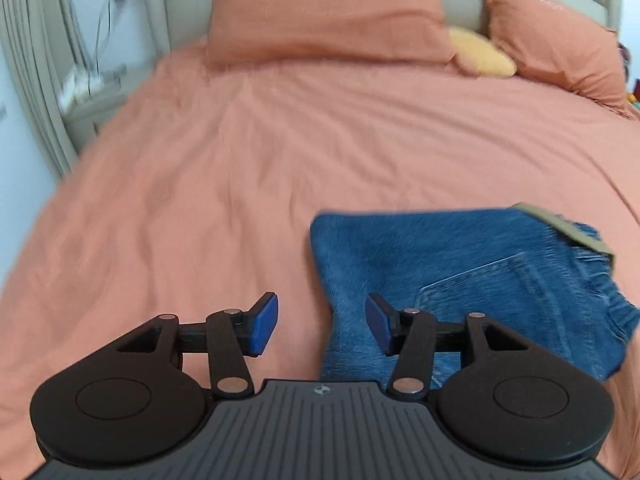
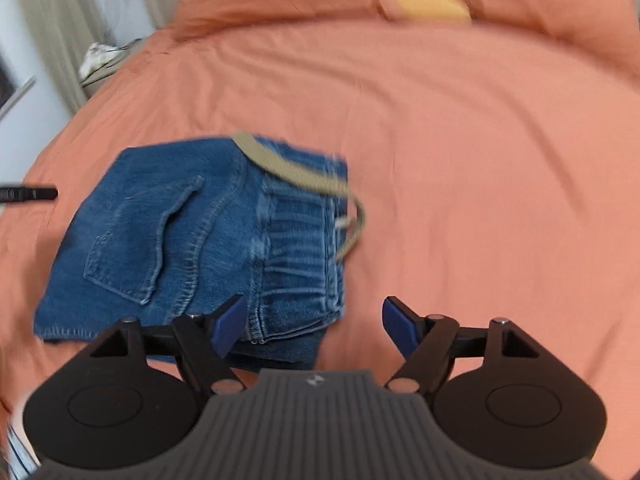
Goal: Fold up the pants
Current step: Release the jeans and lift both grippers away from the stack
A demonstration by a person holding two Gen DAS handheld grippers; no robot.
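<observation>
**Both claws open above the folded jeans**

Blue-padded jaws of my left gripper (image 1: 322, 326) stand apart with nothing between them, over the near left edge of the jeans (image 1: 460, 280). My right gripper (image 2: 314, 328) likewise gapes empty, its left pad over the waistband corner. Folded into a compact block, the jeans lie on the orange bedspread (image 2: 480, 160). I judge the denim heavy, thick and limp but not slippery; pinching through all layers at a folded edge suits best. Only the right view shows the tan belt (image 2: 296, 176) looping off the waistband; only the left shows both pillows (image 1: 328, 12) sharply.
</observation>
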